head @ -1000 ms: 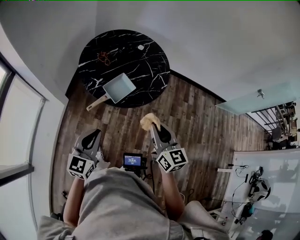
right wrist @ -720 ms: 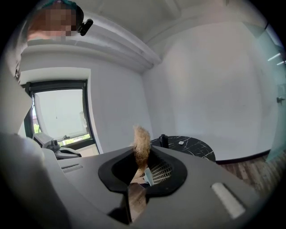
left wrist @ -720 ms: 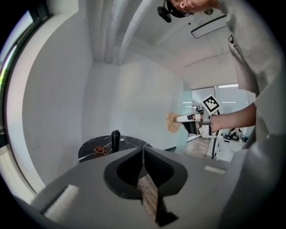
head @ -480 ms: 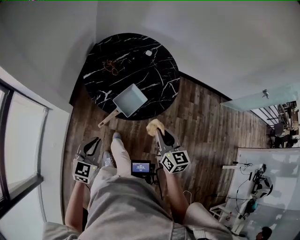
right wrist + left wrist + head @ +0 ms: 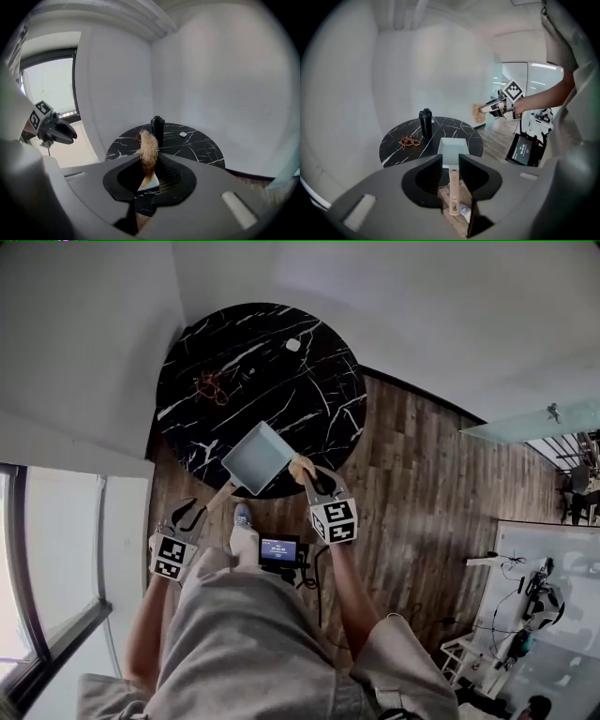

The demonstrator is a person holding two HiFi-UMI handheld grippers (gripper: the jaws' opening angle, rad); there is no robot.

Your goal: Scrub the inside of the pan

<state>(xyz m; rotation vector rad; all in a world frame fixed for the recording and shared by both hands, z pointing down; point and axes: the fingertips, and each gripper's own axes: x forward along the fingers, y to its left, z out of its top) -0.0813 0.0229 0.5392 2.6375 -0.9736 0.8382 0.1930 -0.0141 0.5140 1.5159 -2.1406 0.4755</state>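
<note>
1. The pan (image 5: pixel 255 457), pale and square with a wooden handle (image 5: pixel 222 495), sits at the near edge of the round black table (image 5: pixel 309 381), straight ahead of both grippers. Its inside looks bare, and no scrubbing has begun.
2. The handle overhangs the table edge and points back at the left gripper (image 5: pixel 450 161). That gripper's jaws have just been opening and stand apart, released, pinching nothing. The handle lines up with the gap between them, but I cannot be sure whether its tip is already inside the gap or just ahead of it.
3. The right gripper (image 5: pixel 149 171) is clenched on a tan fibrous scrubber (image 5: pixel 149 149), which sticks out past its tips. In the head view the scrubber is just beside the pan's right-hand corner, seemingly over the rim and not down inside.
4. Beyond the pan, farther ahead of the grippers, stand a black bottle (image 5: pixel 425 123) and, to its left, a tangle of brownish beads (image 5: pixel 409 140). Both are well apart from the pan.
5. I judge this to be the approach step: lining up a hold on the handle and bringing the scrubber in. The next move calls for the left jaws to close squarely on the handle. Then the right gripper should lower the scrubber onto the pan's floor. Without that hold, a pan at the edge would likely slide under scrubbing.
</note>
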